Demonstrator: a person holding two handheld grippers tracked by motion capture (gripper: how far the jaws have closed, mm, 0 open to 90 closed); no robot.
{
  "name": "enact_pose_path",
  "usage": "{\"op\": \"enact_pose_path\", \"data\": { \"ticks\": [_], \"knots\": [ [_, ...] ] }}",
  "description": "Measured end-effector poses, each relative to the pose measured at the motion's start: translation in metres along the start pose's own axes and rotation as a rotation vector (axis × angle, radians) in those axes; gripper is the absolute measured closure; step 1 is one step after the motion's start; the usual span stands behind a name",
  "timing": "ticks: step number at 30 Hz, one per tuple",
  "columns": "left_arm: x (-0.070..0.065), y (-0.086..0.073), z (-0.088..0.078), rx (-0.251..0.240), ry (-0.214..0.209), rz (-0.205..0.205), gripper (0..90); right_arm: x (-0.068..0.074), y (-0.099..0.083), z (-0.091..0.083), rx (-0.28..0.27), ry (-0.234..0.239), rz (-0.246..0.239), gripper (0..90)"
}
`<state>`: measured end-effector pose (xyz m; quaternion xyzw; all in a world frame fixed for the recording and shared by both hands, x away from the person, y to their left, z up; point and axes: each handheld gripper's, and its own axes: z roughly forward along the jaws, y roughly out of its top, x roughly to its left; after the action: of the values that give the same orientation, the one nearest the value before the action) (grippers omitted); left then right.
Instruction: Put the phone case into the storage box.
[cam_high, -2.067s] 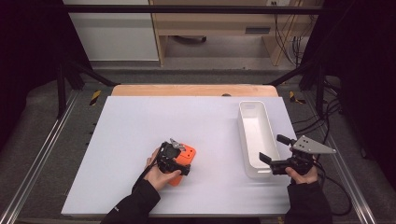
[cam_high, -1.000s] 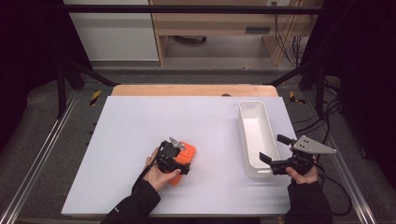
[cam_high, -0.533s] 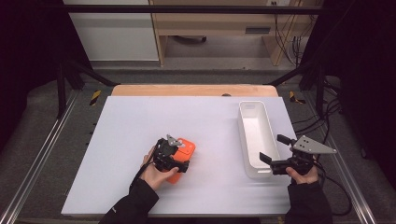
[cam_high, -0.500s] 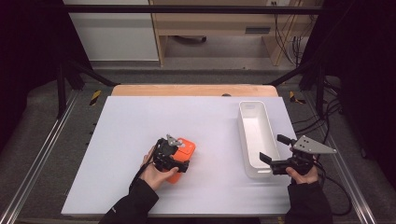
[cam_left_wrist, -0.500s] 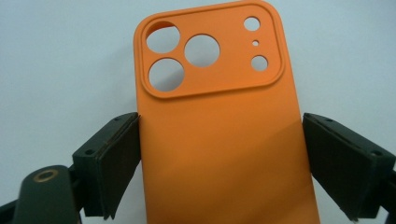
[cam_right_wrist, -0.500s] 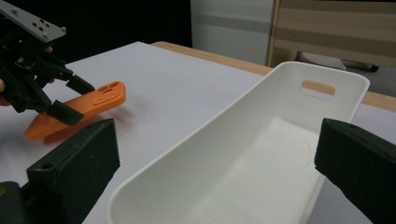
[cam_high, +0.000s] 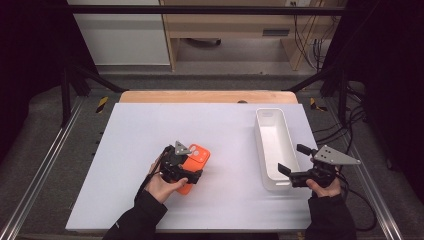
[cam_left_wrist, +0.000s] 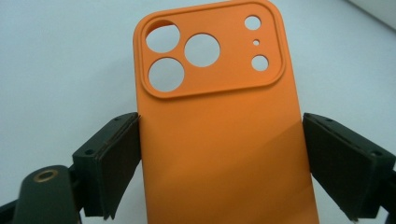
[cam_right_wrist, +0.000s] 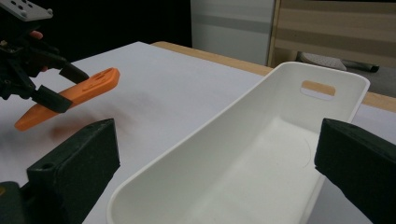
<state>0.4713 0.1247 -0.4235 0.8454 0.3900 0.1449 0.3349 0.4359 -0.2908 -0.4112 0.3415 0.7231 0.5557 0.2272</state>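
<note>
An orange phone case (cam_high: 197, 155) with camera cut-outs is gripped by its long edges in my left gripper (cam_high: 186, 165), left of the table's middle. In the left gripper view both pads press on the sides of the case (cam_left_wrist: 219, 130). The right gripper view shows the case (cam_right_wrist: 79, 91) tilted and lifted off the white table, with the left gripper (cam_right_wrist: 53, 88) around it. My right gripper (cam_high: 292, 159) stands open at the near end of a long white bin (cam_high: 272, 125), nothing between its jaws. The bin (cam_right_wrist: 261, 140) is empty.
The white tabletop (cam_high: 125, 150) ends in a wooden strip (cam_high: 205, 96) at the far side. Metal rails (cam_high: 45, 165) run along both sides. Cables (cam_high: 365, 125) lie on the floor to the right.
My left gripper has risen with the orange case and shifted slightly away from the near edge. The right gripper and the bin have stayed still.
</note>
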Motion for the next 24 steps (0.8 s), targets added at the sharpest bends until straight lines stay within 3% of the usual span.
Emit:
{"op": "enact_pose_path", "data": {
  "ticks": [10, 17, 24],
  "knots": [
    [0.0, 0.002, -0.01, -0.017, -0.026, 0.056, 13.1, 0.0, 0.0, 0.0, 0.0, 0.002, -0.003, 0.4],
    [0.0, 0.002, -0.017, -0.047, -0.065, 0.106, 13.1, 0.001, 0.0, 0.001, 0.002, 0.007, -0.006, 0.4],
    [0.001, 0.002, -0.021, -0.066, -0.087, 0.124, 13.1, 0.002, 0.001, 0.001, 0.005, 0.009, -0.012, 0.4]
  ]
}}
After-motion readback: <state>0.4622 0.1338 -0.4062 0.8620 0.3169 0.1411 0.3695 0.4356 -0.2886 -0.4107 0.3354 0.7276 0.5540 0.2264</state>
